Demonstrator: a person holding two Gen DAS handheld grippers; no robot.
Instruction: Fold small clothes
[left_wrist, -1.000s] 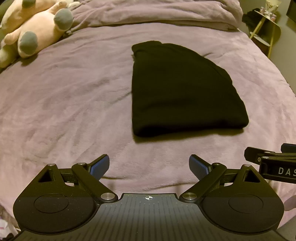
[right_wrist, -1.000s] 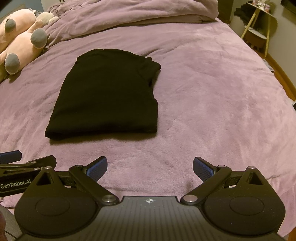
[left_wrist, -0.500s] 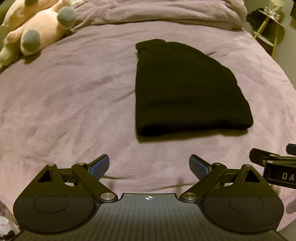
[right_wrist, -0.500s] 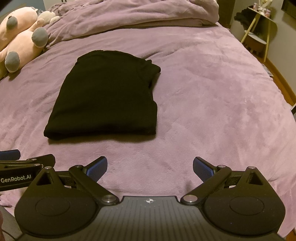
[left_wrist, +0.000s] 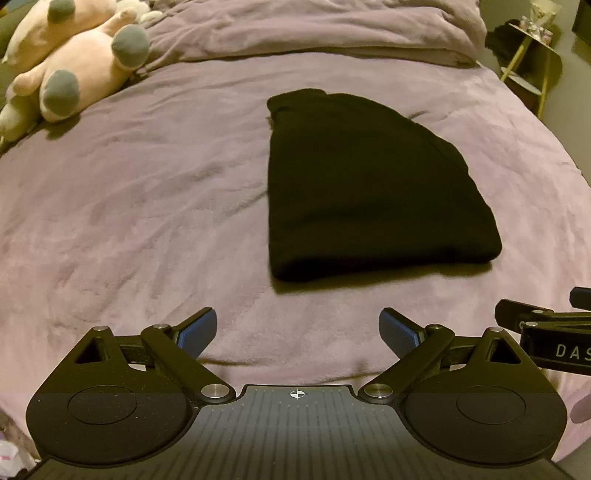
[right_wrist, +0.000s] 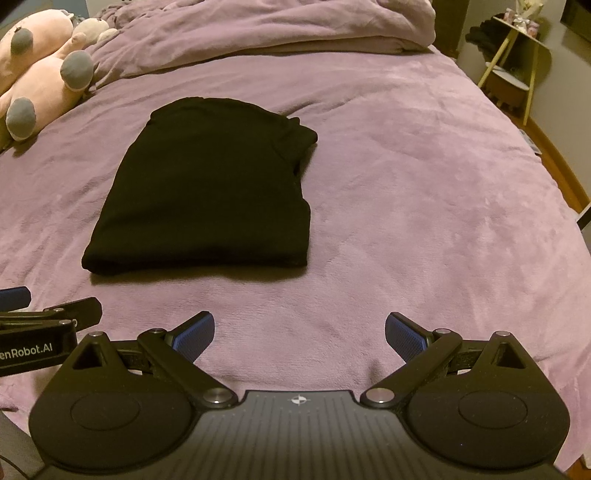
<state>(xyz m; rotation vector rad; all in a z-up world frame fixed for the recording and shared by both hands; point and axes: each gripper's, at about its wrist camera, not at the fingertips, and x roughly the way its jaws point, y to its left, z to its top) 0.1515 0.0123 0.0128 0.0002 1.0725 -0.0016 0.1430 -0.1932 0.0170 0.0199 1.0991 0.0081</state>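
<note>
A black knit garment (left_wrist: 369, 192) lies folded flat on the purple fleece bed cover (left_wrist: 129, 206), forming a compact, roughly rectangular bundle. Its near edge is a thick, rounded fold, while the far end narrows slightly, with layered edges bunched at one corner (right_wrist: 299, 133).

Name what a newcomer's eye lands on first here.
The folded black garment stands out, lying flat mid-bed on the purple blanket. Next, the pink plush toy at the far left by the bunched duvet. Both tongs, left and right, hang open and empty short of the garment.
</note>
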